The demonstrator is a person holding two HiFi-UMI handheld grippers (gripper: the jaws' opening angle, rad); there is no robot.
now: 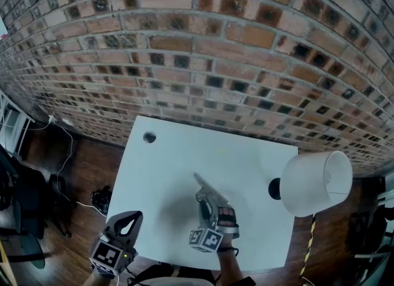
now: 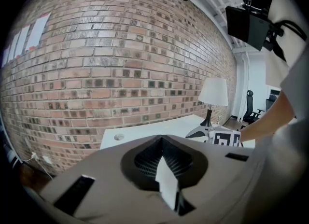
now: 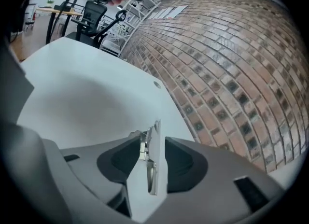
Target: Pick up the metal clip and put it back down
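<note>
Right gripper (image 1: 208, 197): jaws are being held wide apart, left of the lamp (image 1: 316, 182), above the counter (image 1: 166, 167).
Metal clip (image 3: 154, 162): is being seen on edge between those jaws, unsqueezed.
Left gripper (image 1: 130, 217): jaws are being kept together, far left of the lamp.

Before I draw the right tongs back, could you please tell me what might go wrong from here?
1. The metal clip sits between the open right tongs, nearly against one side. Pulling back at a slant could snag it and drag it across the table.
2. The lamp stands close by on the right, near the table's edge. A wide swing of that arm might knock it.
</note>
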